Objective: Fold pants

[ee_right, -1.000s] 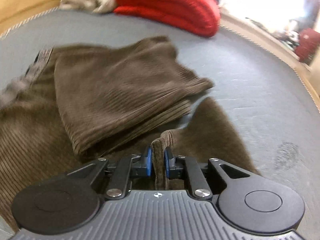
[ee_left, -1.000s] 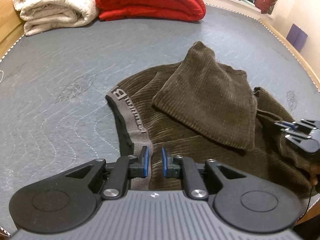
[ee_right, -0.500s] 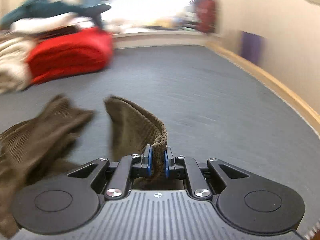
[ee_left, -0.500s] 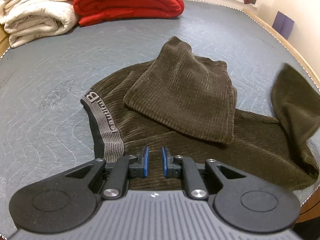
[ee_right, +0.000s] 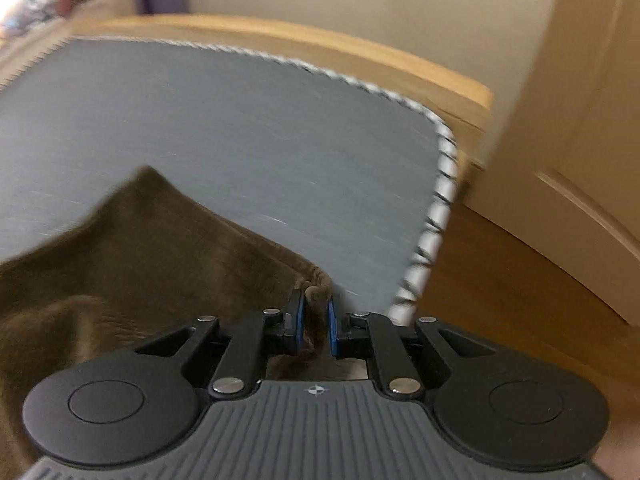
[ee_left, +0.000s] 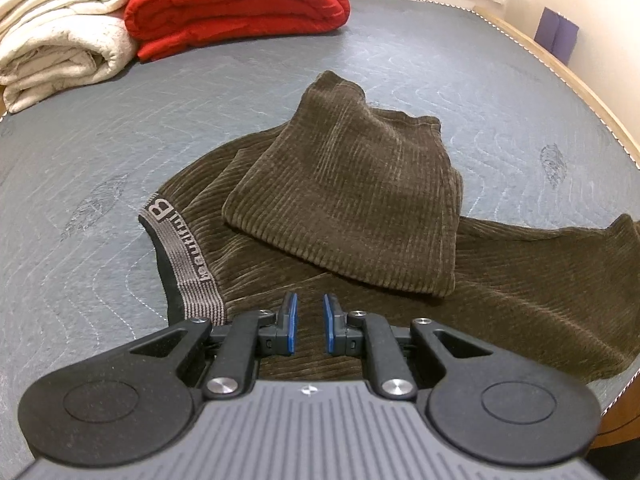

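Pants [ee_left: 360,208]: one brown corduroy pair, lying mid-frame on the grey quilted worktop [ee_left: 100,152], one leg folded back over the seat.
Waistband [ee_left: 184,256]: one grey band; a large "B" was readable, the rest was not.
Blankets: two folded, one red [ee_left: 236,4], one cream [ee_left: 60,40], upper left.
Left gripper [ee_left: 307,322]: slightly parted, grasping nothing, above the pants.
Right gripper [ee_right: 314,320]: clenched on the pants' hem, near the worktop's corner.

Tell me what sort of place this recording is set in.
Likely a home room, perhaps a bedroom or laundry corner. A wooden table carries a grey quilted pad, folded red and cream blankets sit at the back, and a panelled door stands beside it.
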Available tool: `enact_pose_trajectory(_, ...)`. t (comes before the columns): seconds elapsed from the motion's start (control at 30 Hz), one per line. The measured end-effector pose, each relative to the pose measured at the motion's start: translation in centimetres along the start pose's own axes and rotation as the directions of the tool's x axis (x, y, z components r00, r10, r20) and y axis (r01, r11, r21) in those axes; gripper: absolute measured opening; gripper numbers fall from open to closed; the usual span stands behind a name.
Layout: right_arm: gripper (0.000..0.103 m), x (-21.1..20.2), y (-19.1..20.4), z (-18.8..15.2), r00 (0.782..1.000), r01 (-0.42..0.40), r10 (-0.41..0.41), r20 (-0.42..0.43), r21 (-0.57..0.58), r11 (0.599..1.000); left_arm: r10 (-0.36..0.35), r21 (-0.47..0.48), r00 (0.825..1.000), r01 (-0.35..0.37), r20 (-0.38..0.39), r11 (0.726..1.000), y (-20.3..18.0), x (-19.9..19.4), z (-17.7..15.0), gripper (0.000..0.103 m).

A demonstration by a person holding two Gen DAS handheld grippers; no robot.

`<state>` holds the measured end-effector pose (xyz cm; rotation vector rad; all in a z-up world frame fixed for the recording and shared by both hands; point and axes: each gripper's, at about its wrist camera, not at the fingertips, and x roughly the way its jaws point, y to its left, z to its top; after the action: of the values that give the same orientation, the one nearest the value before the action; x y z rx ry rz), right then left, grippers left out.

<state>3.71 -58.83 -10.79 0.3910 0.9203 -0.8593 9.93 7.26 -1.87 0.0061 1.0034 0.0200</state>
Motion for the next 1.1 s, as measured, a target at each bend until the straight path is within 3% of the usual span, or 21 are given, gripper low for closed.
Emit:
enact_pose_trajectory(0.17, 0.018, -0.7, -0.4, 1.0, 0.992, 0.080, -0.082, 0.092, 0.023, 0.996, -0.010, 0.012, 1.000, 0.010, 0.010, 1.000, -0.6, 0.0, 0.3, 0.024)
enact_pose_trajectory(0.23, 0.025, -1.8, -0.2, 1.3, 0.970, 0.154, -0.158, 0.187, 0.037, 0.987, -0.015, 0.015, 1.000, 0.015, 0.008, 1.000, -0.8, 0.1, 0.5, 0.025)
enact_pose_trajectory(0.27, 0.028, -2.4, -0.2, 1.4, 0.963, 0.138, -0.147, 0.225, 0.054, 0.989, -0.019, 0.017, 1.000, 0.019, 0.010, 1.000, -0.9, 0.1, 0.6, 0.025)
enact_pose_trajectory(0.3, 0.030, -3.0, -0.2, 1.5, 0.959, 0.099, -0.114, 0.258, 0.070, 0.993, -0.023, 0.021, 1.000, 0.022, 0.011, 1.000, -1.1, 0.1, 0.6, 0.025)
enact_pose_trajectory(0.37, 0.031, -3.8, 0.2, 1.5, 0.954, -0.063, 0.038, 0.299, 0.076, 0.995, -0.030, 0.028, 0.999, 0.030, 0.014, 0.999, -1.4, 0.1, 0.7, 0.025)
enact_pose_trajectory(0.47, 0.041, -2.5, 2.5, 1.2, 0.912, -0.361, 0.348, 0.219, 0.024, 0.932, -0.042, 0.033, 0.999, 0.041, 0.022, 0.999, -1.8, 0.0, 0.9, 0.026)
enact_pose_trajectory(0.53, 0.041, -1.3, 4.2, 1.1, 0.885, -0.446, 0.437, 0.161, 0.025, 0.895, -0.044, 0.036, 0.999, 0.044, 0.020, 0.998, -2.0, 0.1, 0.9, 0.026)
enact_pose_trajectory(0.6, 0.045, -0.3, 6.0, 1.1, 0.878, -0.462, 0.457, 0.142, 0.001, 0.887, -0.047, 0.038, 0.999, 0.046, 0.018, 0.998, -2.2, 0.1, 0.8, 0.027)
enact_pose_trajectory(0.7, 0.052, 1.0, 8.4, 1.2, 0.883, -0.454, 0.453, 0.124, -0.025, 0.891, -0.043, 0.043, 0.999, 0.042, 0.013, 0.998, -2.4, 0.3, 0.8, 0.027)
enact_pose_trajectory(0.87, 0.054, 3.8, 12.3, 1.9, 0.907, -0.414, 0.413, 0.078, -0.006, 0.910, -0.027, 0.065, 1.000, 0.027, 0.001, 0.998, -2.7, 1.0, 0.8, 0.028)
enact_pose_trajectory(0.97, 0.053, 4.8, 14.1, 2.1, 0.942, -0.322, 0.326, 0.085, -0.053, 0.945, -0.030, 0.076, 1.000, 0.030, -0.001, 0.997, -2.8, 1.4, 1.0, 0.028)
enact_pose_trajectory(1.03, 0.049, 5.0, 15.3, 2.5, 0.965, -0.229, 0.239, 0.109, -0.091, 0.969, -0.030, 0.084, 1.000, 0.029, 0.000, 0.996, -3.0, 1.5, 1.2, 0.029)
enact_pose_trajectory(1.1, 0.035, 5.3, 16.0, 2.9, 0.978, -0.160, 0.169, 0.121, -0.084, 0.984, -0.034, 0.087, 0.999, 0.034, 0.002, 0.996, -3.1, 1.6, 1.5, 0.029)
